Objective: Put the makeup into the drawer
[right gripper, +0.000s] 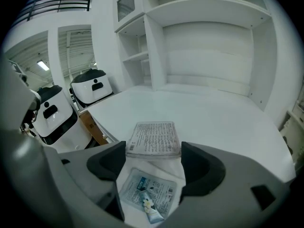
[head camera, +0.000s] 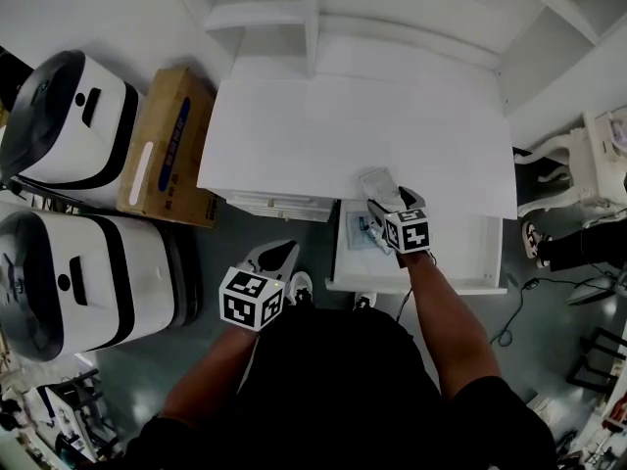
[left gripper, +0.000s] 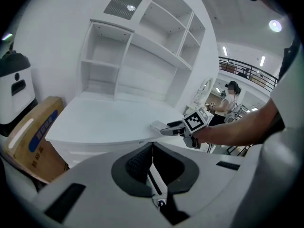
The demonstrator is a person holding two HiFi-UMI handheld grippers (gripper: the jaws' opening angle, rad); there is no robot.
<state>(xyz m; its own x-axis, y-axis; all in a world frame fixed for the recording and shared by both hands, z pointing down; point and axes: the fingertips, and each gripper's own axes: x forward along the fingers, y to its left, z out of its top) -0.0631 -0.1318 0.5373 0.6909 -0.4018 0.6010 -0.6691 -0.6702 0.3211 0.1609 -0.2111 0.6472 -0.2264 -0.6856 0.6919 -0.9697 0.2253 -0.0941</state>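
Two grippers [head camera: 279,254] [head camera: 387,207], one drawer [head camera: 421,284], two makeup packets [right gripper: 153,139] [right gripper: 151,186], one tube [right gripper: 151,209], two white machines [head camera: 69,116] [head camera: 83,272], one box [head camera: 167,145]

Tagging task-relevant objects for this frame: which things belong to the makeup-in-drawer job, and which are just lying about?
Job:
- printed packet, held in the right gripper
- open drawer
- sachet and tube lying in it

Lying about:
- cardboard box
- two white machines
- shelves
- left gripper, shut, holding nothing

A white table [head camera: 284,140] stands under open white shelves [head camera: 263,13] against a white wall [left gripper: 52,37]. A cardboard box [head camera: 167,145] sits just beside it on the grey floor [head camera: 563,346].
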